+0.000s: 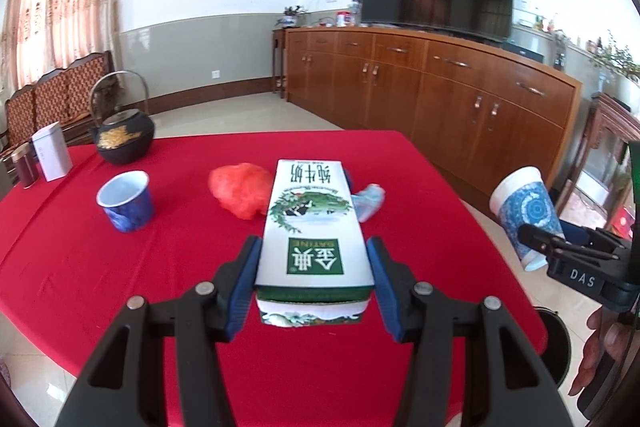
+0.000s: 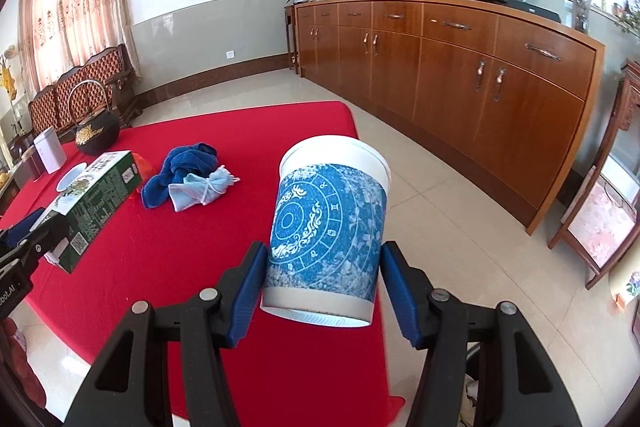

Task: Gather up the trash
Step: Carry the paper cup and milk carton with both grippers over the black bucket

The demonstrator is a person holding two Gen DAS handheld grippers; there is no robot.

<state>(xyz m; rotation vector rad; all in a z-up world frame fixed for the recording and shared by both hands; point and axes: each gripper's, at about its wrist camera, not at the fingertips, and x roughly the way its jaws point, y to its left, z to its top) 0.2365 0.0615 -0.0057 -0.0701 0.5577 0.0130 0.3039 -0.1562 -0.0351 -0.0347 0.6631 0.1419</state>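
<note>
We've got the milk carton (image 1: pixel 314 227) clamped in the left gripper (image 1: pixel 316 283) by its long side walls, near the bottom end, long axis pointing away over the red table (image 1: pixel 100 259). Looks light and crushable. Right gripper (image 2: pixel 322 285) pinches the paper cup (image 2: pixel 328 231) near its base, mouth tilted up and away. Thin wall, so keep the squeeze low.

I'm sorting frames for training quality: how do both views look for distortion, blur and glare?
Left wrist view: strong fisheye bend with dark corners; milk carton in the left gripper sharp, its print readable. Right wrist view: same bend, curving the cabinet; paper cup in the right gripper crisp; bright, backlit curtains; faint sheen on the floor.
</note>
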